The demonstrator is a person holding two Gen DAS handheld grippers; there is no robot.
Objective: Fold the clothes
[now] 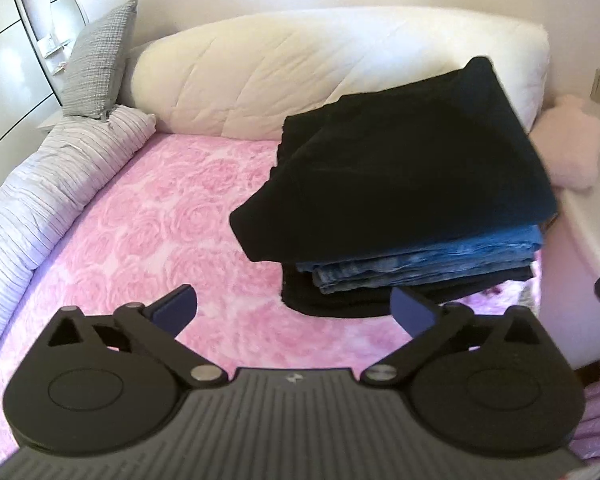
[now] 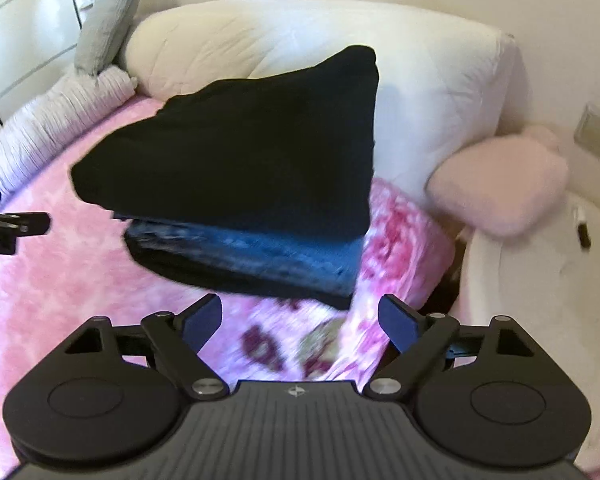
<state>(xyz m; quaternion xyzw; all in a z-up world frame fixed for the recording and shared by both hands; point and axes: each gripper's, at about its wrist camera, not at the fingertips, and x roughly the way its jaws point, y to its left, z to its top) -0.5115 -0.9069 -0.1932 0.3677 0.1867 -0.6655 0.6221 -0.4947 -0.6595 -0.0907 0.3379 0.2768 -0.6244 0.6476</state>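
Observation:
A stack of folded clothes sits on the pink rose-patterned bedspread point(image 1: 148, 224). A folded black garment point(image 1: 400, 176) lies on top, over folded blue jeans point(image 1: 420, 256) and another dark garment at the bottom. The stack also shows in the right wrist view, black garment point(image 2: 240, 152) over jeans point(image 2: 260, 248). My left gripper point(image 1: 294, 310) is open and empty, just in front of the stack's near edge. My right gripper point(image 2: 300, 322) is open and empty, just short of the stack's near corner. The left gripper's tip shows at the left edge of the right view point(image 2: 12, 226).
A cream padded headboard point(image 1: 300, 64) curves behind the bed. A grey pillow point(image 1: 100, 64) and a striped pillow point(image 1: 60, 176) lie at the left. A pink plush cushion point(image 2: 500, 188) rests at the right beside a white nightstand point(image 2: 532, 312). A white wardrobe point(image 1: 4, 60) stands far left.

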